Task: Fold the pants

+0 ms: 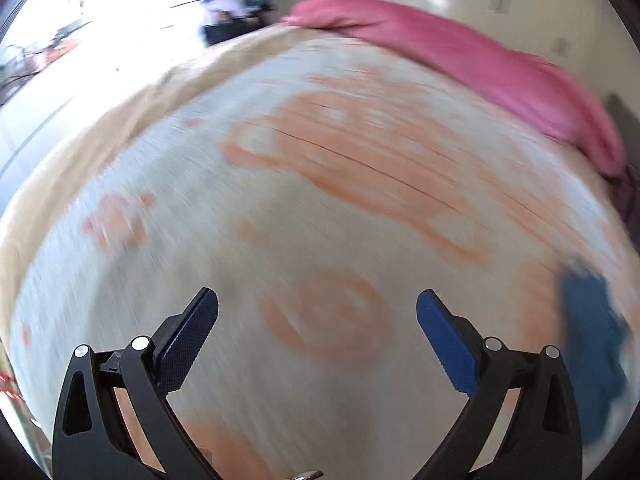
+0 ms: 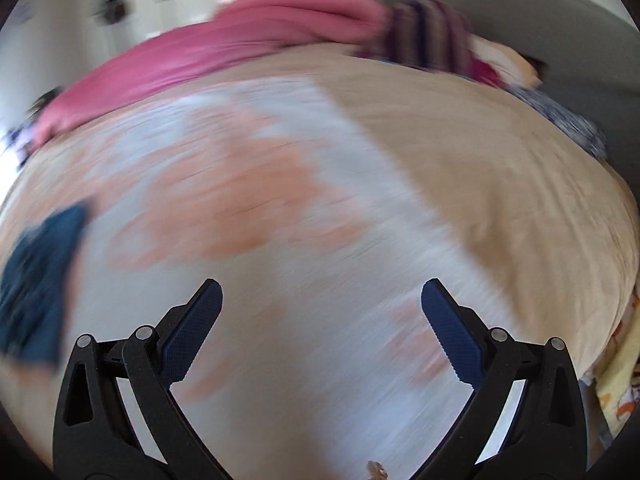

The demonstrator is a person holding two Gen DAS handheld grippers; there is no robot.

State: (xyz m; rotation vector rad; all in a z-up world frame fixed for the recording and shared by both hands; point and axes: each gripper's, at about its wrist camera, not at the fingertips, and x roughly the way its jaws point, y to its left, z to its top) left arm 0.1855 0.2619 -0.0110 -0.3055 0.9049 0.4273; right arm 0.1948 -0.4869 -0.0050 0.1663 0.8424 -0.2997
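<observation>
A dark blue garment, likely the pants, lies bunched on a white cloth with orange patterns spread over a bed. It sits at the right edge of the left wrist view and at the left edge of the right wrist view. My left gripper is open and empty above the cloth, left of the garment. My right gripper is open and empty above the cloth, right of the garment. Both views are blurred by motion.
A pink blanket lies along the far side of the bed, also in the right wrist view. A beige sheet covers the bed to the right. A striped dark cloth and pillows sit at the far right.
</observation>
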